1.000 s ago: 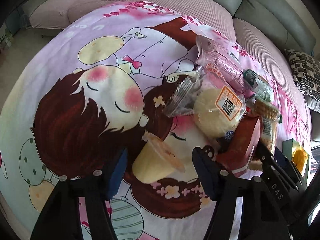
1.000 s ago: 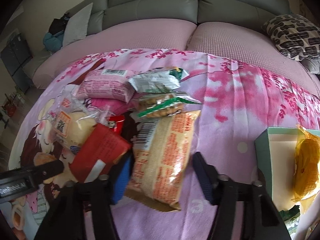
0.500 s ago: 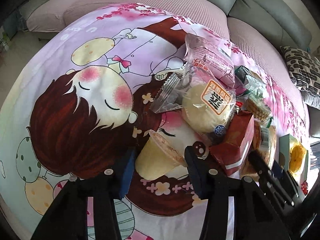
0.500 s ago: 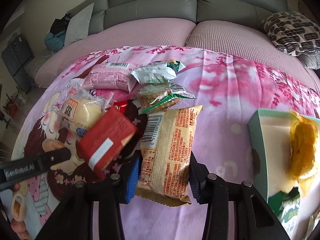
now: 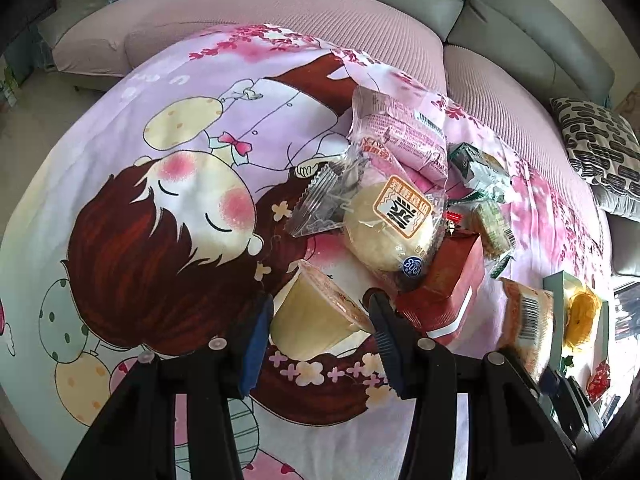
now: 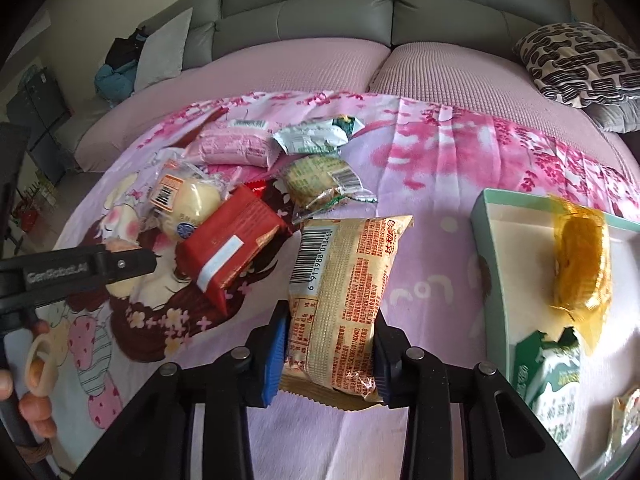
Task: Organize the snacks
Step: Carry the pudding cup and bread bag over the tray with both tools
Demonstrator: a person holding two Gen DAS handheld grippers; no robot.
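Observation:
My left gripper (image 5: pixel 320 324) has its jaws around a pale yellow pudding cup (image 5: pixel 316 316) lying on its side on the cartoon blanket (image 5: pixel 160 208), the pads close against it. My right gripper (image 6: pixel 330 344) is shut on a tan and orange snack packet (image 6: pixel 344 292) and holds it above the blanket; the packet also shows in the left wrist view (image 5: pixel 526 320). A red box (image 6: pixel 230 244), a wrapped round bun (image 6: pixel 184 204), a pink packet (image 6: pixel 234 146) and green packets (image 6: pixel 316 138) lie in a heap.
A green box (image 6: pixel 492 264) at the right holds a yellow wrapped snack (image 6: pixel 582 260) and a green-white packet (image 6: pixel 554 376). Grey sofa backs (image 6: pixel 320 4) and a patterned pillow (image 6: pixel 580 64) stand behind. The left gripper arm (image 6: pixel 80 272) lies left of the red box.
My right gripper closed on the tan packet and lifted it toward the green box. My left gripper moved forward and narrowed around the pudding cup.

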